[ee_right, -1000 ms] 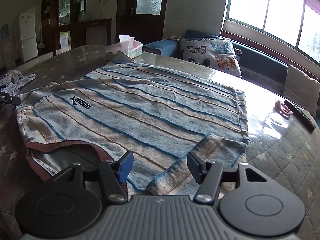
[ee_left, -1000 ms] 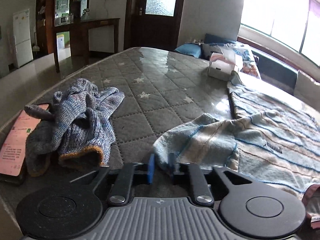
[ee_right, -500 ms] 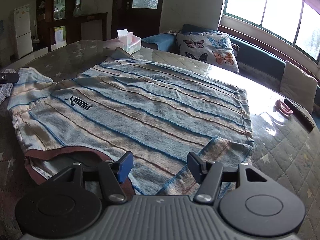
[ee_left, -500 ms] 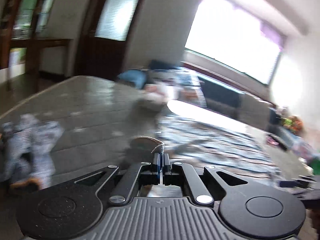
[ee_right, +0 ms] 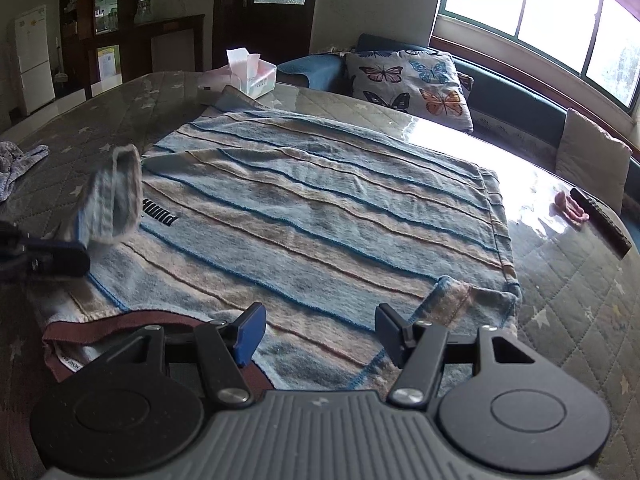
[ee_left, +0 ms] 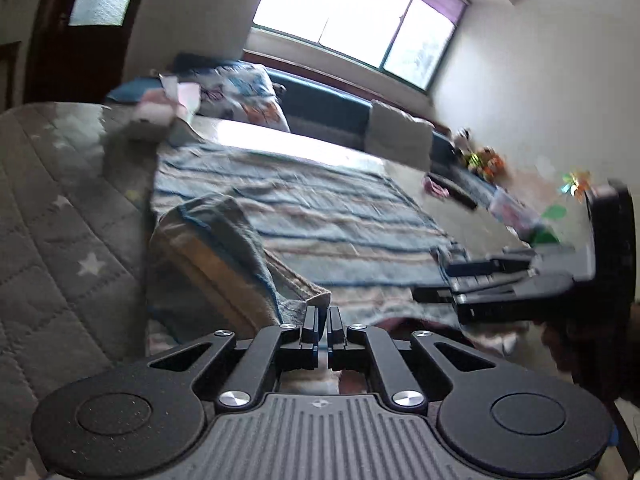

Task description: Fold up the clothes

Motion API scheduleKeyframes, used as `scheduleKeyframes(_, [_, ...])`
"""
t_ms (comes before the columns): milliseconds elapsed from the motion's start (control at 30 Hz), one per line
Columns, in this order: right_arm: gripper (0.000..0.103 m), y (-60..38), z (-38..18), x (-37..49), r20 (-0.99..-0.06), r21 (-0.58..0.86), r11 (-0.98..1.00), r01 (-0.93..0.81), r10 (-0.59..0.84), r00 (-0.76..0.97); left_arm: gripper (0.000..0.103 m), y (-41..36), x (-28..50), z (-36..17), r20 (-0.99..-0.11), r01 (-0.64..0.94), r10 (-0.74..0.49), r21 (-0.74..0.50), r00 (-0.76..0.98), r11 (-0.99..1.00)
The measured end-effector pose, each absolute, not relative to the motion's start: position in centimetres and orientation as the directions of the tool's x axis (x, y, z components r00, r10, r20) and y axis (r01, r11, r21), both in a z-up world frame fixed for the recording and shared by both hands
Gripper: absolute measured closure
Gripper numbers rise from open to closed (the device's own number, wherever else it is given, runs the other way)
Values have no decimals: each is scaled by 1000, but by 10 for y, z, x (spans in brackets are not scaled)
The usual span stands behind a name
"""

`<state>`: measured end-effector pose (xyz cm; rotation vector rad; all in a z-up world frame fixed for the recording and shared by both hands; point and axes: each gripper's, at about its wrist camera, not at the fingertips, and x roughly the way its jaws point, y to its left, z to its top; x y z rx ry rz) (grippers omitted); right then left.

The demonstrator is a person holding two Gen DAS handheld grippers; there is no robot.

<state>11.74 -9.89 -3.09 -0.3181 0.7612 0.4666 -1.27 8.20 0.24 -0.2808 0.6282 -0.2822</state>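
Note:
A blue and beige striped T-shirt (ee_right: pixel 320 204) lies flat on the quilted grey table (ee_right: pixel 568 320), maroon collar (ee_right: pixel 120 322) nearest the right gripper. My left gripper (ee_left: pixel 322 316) is shut on the shirt's left sleeve (ee_left: pixel 224 248) and holds it lifted and folded inward over the body; it shows in the right wrist view (ee_right: pixel 48 258) with the raised sleeve (ee_right: pixel 114 196). My right gripper (ee_right: pixel 318 330) is open and empty, low over the shirt's near edge, next to the right sleeve (ee_right: pixel 456 300). It appears in the left wrist view (ee_left: pixel 480 280).
A tissue box (ee_right: pixel 252 72) stands at the table's far edge. A grey knit garment (ee_right: pixel 16 164) lies at far left. A pink item (ee_right: pixel 570 208) and a dark remote (ee_right: pixel 600 220) lie at right. A bench with a butterfly cushion (ee_right: pixel 412 80) runs under the window.
My left gripper closed on the left sleeve, lifted it and swung it right over the shirt body. The right gripper stayed open and edged slightly forward.

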Motion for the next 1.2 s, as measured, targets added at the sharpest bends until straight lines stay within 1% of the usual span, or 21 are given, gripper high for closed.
scheduleKeyframes(167, [41,-94,-28,120,-717,-112,846,-521,294,632,99,92,-26,8,-512,194,-348,-330,786,924])
scheduleKeyframes(267, [41,-91,-27,121,-718,-112,841,-529,299,628,99,105,-32,18,-479,170,-309,-311,822,935])
scheduleKeyframes(367, [41,-88,-28,121,-720,-111,837,-535,303,624,99,120,-35,25,-465,105,-235,-290,854,951])
scheduleKeyframes(500, [41,-86,-28,120,-719,-110,833,-542,310,622,99,137,-30,18,-494,25,-176,-297,851,955])
scheduleKeyframes(700, [41,-87,-30,121,-722,-108,832,-544,310,618,99,129,-17,-6,-592,65,-228,-283,773,957])
scheduleKeyframes(800, [41,-91,-30,122,-723,-107,834,-541,308,618,99,121,-15,-5,-606,91,-231,-253,761,963])
scheduleKeyframes(833, [41,-92,-30,123,-721,-106,836,-538,307,621,99,121,-13,-1,-599,93,-229,-249,768,964])
scheduleKeyframes(933, [41,-98,-29,124,-716,-93,846,-525,310,626,99,126,-2,13,-576,64,-187,-226,796,972])
scheduleKeyframes(1000, [41,-102,-28,124,-712,-82,851,-519,314,628,99,128,11,16,-576,40,-156,-210,802,977])
scheduleKeyframes(1067, [41,-104,-26,123,-710,-58,848,-526,336,619,99,128,27,13,-591,23,-142,-203,794,979])
scheduleKeyframes(1167, [44,-100,-21,118,-709,-7,817,-576,402,579,99,123,42,3,-628,68,-172,-185,759,980])
scheduleKeyframes(1200, [46,-96,-20,116,-709,11,799,-601,430,559,99,120,45,-1,-643,74,-172,-176,746,982])
